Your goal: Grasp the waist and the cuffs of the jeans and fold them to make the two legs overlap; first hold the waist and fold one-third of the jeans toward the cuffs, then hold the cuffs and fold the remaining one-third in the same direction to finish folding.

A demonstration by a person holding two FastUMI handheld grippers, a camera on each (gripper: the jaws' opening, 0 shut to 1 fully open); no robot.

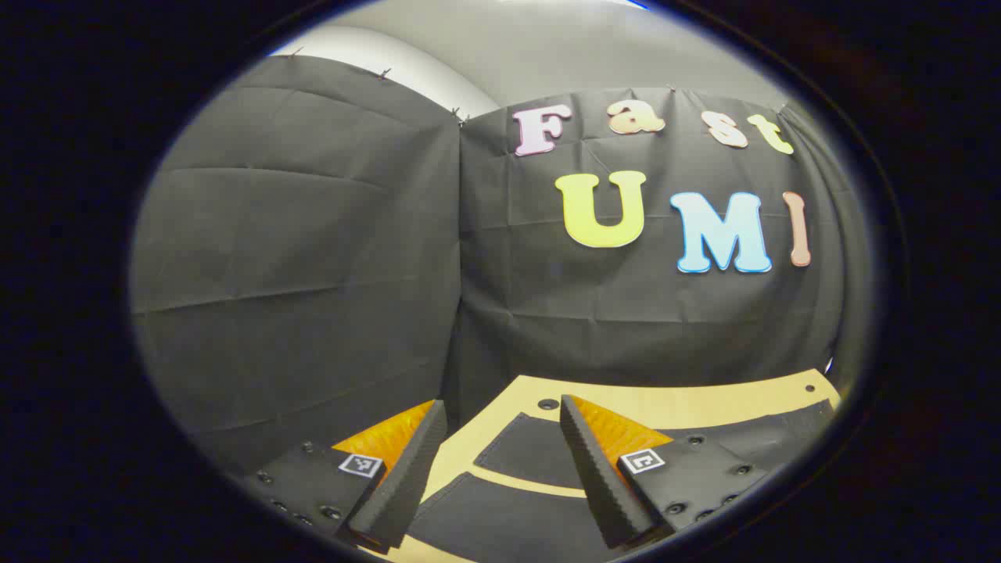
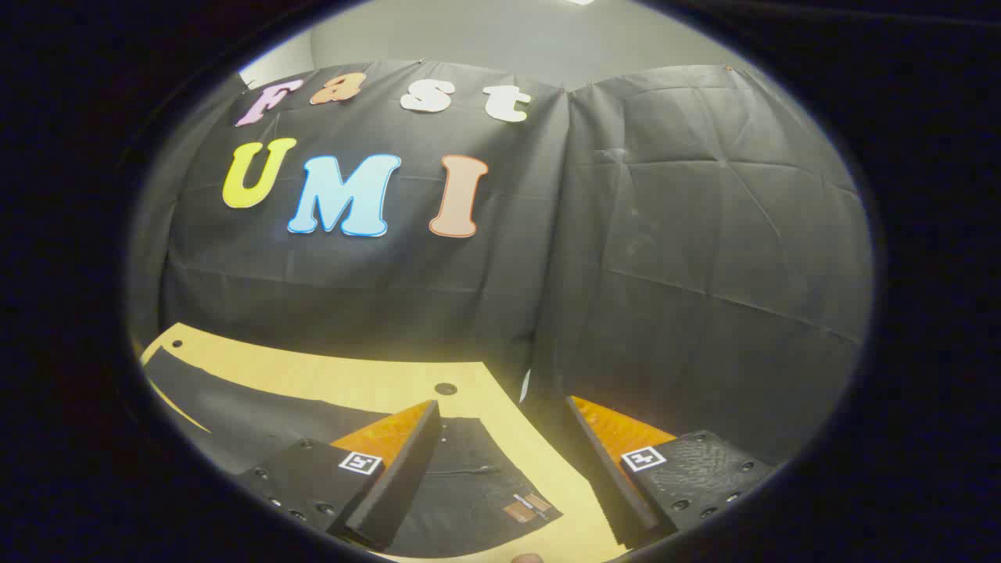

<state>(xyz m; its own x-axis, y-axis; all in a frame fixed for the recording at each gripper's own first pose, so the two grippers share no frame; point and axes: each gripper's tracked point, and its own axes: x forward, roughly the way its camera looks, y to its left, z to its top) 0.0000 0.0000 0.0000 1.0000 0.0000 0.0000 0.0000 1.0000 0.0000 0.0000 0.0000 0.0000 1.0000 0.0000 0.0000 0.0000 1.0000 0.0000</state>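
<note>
Dark, nearly black jeans lie flat on a pale wooden table. In the left gripper view the two leg ends lie side by side, with a strip of table between them. My left gripper hangs open above these cuffs with nothing between its fingers. In the right gripper view the waist end of the jeans shows, with a small tan patch near its edge. My right gripper is open above the waist corner, one finger over the cloth and the other past the table's edge.
The table has small round holes near its far corners. Black cloth walls stand close behind it on both sides. Bare wood lies between the jeans and the far edge.
</note>
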